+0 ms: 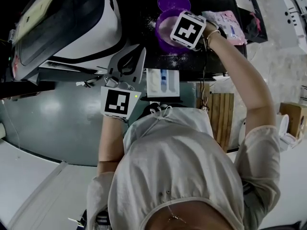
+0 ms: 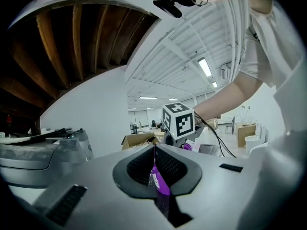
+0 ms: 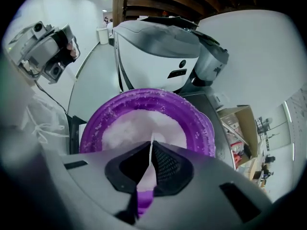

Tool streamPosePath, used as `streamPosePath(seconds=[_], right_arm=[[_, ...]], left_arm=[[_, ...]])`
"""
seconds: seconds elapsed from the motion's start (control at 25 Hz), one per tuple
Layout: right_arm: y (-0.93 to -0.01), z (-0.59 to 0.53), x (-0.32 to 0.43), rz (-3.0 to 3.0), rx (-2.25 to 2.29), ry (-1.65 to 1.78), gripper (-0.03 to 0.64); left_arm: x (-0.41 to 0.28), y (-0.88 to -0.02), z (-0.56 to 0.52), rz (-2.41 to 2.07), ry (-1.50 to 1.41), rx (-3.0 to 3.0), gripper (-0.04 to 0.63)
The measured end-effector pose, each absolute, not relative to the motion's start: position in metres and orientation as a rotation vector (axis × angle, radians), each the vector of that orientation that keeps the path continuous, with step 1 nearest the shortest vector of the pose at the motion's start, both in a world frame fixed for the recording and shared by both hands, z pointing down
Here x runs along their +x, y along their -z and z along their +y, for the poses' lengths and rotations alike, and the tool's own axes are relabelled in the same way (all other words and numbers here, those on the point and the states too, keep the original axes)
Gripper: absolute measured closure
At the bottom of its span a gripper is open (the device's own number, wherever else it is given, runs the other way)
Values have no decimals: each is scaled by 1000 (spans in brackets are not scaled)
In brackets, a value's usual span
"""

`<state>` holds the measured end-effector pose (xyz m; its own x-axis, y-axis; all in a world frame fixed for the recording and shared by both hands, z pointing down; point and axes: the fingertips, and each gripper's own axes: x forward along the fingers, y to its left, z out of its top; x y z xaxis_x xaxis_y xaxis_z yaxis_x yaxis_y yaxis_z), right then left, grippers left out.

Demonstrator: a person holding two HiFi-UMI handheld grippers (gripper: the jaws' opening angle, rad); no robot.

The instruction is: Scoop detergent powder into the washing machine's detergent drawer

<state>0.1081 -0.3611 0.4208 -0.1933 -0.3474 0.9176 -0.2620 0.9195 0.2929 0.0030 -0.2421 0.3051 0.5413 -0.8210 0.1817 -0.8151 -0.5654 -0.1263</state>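
A purple tub [image 1: 162, 32] of white powder [image 3: 129, 126] stands on the dark counter. My right gripper [image 3: 151, 145] hangs over the tub's near rim [image 3: 96, 123], its marker cube [image 1: 188, 29] covering the jaws from above. Its jaws are shut, with a thin pale edge at the tips and purple in the gap behind, which looks like a scoop handle. The white detergent drawer [image 1: 162, 82] stands pulled out below the counter. Left of it my left gripper [image 1: 135, 56] points toward the tub. In its own view the left gripper [image 2: 154, 150] is shut on a thin purple piece [image 2: 159, 183].
The washing machine [image 1: 72, 28] fills the upper left. The tub's purple lid [image 1: 173, 0] lies behind the tub, and a pink packet [image 1: 225, 22] lies to its right. Spilled powder dusts the counter. A wooden crate [image 1: 221, 114] and a cardboard box [image 1: 292, 119] stand on the floor.
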Motion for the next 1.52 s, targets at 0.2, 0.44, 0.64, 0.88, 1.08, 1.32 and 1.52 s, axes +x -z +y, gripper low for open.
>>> streamPosePath(seconds=[0.2, 0.44, 0.64, 0.88, 1.08, 1.32, 1.52], right_arm=[[-433, -356, 97, -1776, 375, 93, 606], [-453, -324, 102, -1715, 238, -76, 606], [-453, -323, 103, -1715, 224, -105, 606], [-446, -314, 103, -1734, 191, -153, 606], [-443, -313, 103, -1753, 201, -181, 606], [-430, -313, 105, -1828, 238, -315, 604], [-422, -318, 112, -1894, 327, -402, 604]], left_arm=[[0, -309, -239, 1487, 352, -2725, 572], [-5, -311, -232, 1530, 350, -2714, 572], [-12, -312, -231, 1561, 346, -2703, 572], [-13, -312, -228, 1558, 330, -2690, 572], [-10, -311, -228, 1533, 298, -2681, 572], [-8, -307, -230, 1514, 267, -2667, 572], [-4, -305, -229, 1498, 271, -2660, 572]])
